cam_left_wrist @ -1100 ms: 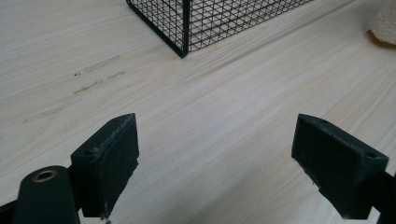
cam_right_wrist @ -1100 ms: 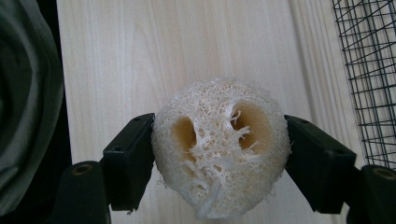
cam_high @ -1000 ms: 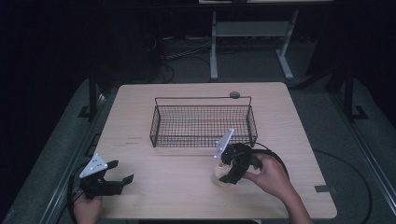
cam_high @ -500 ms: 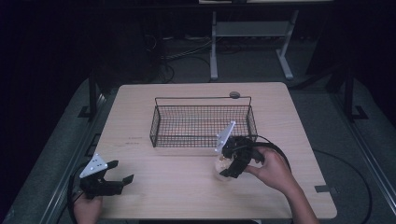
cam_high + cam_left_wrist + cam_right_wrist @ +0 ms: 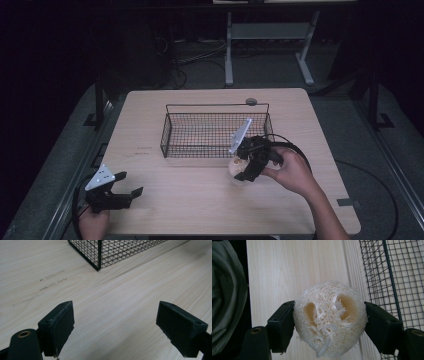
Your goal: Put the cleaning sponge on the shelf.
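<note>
My right tongs (image 5: pixel 329 322) grip a loofah sponge (image 5: pixel 329 320) just beside the wire basket (image 5: pixel 216 131) mid-counter, ready to lift over its rim; my left tongs (image 5: pixel 122 322) rest open.

left gripper (image 5: pixel 131 186) low at the near left, jaws wide apart; right gripper (image 5: pixel 239 169) angled down, jaws clamped.
</note>
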Demonstrator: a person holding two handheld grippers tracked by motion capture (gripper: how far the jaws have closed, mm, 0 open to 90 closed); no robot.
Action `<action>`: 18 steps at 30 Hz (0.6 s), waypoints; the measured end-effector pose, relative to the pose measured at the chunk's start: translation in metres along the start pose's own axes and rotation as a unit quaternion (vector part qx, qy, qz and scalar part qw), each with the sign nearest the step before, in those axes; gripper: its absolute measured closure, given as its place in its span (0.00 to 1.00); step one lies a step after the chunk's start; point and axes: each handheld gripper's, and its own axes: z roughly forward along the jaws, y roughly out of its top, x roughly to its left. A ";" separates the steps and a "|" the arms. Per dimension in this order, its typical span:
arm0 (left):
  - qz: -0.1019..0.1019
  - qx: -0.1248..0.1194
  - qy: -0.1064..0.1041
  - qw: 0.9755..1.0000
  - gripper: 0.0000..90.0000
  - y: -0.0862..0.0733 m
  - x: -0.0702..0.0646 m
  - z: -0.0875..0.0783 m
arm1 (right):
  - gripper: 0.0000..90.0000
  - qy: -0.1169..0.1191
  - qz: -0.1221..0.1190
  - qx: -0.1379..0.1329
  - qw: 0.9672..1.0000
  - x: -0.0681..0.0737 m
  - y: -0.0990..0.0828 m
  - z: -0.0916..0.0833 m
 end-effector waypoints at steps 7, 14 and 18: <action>-0.003 -0.002 0.001 1.000 0.15 0.000 0.001 -0.001 | 0.31 0.000 0.000 0.003 1.000 -0.005 0.006 -0.005; -0.002 -0.003 0.001 1.000 0.15 0.000 0.001 -0.001 | 0.31 0.008 -0.003 -0.007 1.000 -0.009 0.012 -0.013; -0.001 -0.002 0.001 1.000 0.15 0.000 0.000 -0.001 | 0.31 0.004 -0.001 -0.008 1.000 -0.011 0.015 -0.016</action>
